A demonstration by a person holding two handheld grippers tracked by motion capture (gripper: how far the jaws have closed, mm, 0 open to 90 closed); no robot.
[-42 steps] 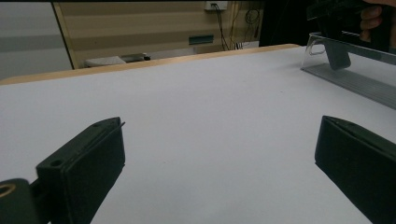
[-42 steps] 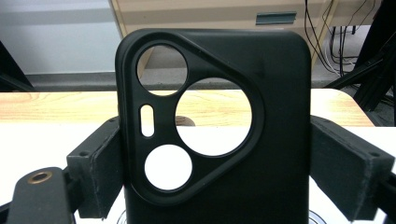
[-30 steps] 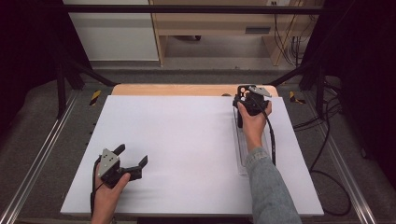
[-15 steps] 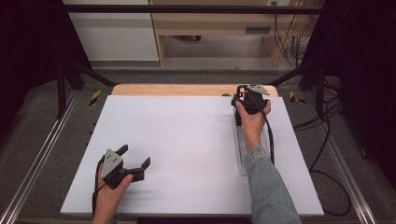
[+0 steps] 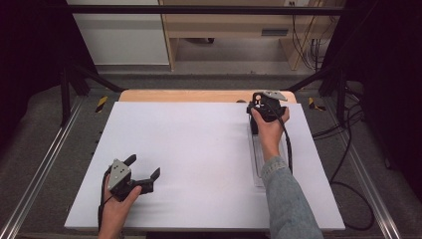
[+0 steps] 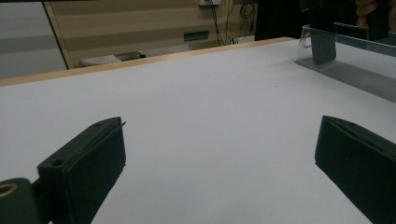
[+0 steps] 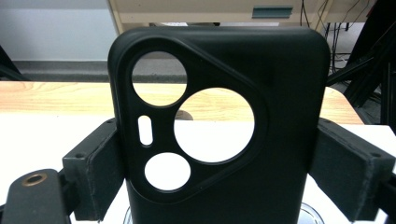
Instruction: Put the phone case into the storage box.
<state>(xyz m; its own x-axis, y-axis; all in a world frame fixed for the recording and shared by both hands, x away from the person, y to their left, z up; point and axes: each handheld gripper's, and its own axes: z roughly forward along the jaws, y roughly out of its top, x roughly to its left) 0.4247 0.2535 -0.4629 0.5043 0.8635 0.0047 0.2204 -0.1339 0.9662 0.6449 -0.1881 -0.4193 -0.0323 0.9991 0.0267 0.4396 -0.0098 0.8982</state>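
Hardly anything has moved since the earlier pictures: our left hand-held gripper (image 5: 144, 174) has only shifted a tiny bit, and our right one sits in the same spot.

We start with the big white surface (image 5: 199, 149). It is bare apart from a long clear tray (image 5: 258, 164) on its right side. The tray runs from near our side toward the far wooden edge.

At the far end of that tray, our right hand-held gripper (image 7: 217, 163) stands over it and holds a black phone case (image 7: 219, 126). The jaws press on the two long sides of the case. The case stands up tall, its camera holes at the top, and its long way points up.

Our left hand-held gripper is far from the tray, near our edge of the surface. Its jaws are wide apart with nothing between them.

So the right hand is the one on the case. We think the next move is straight down into the tray or straight up out of it.
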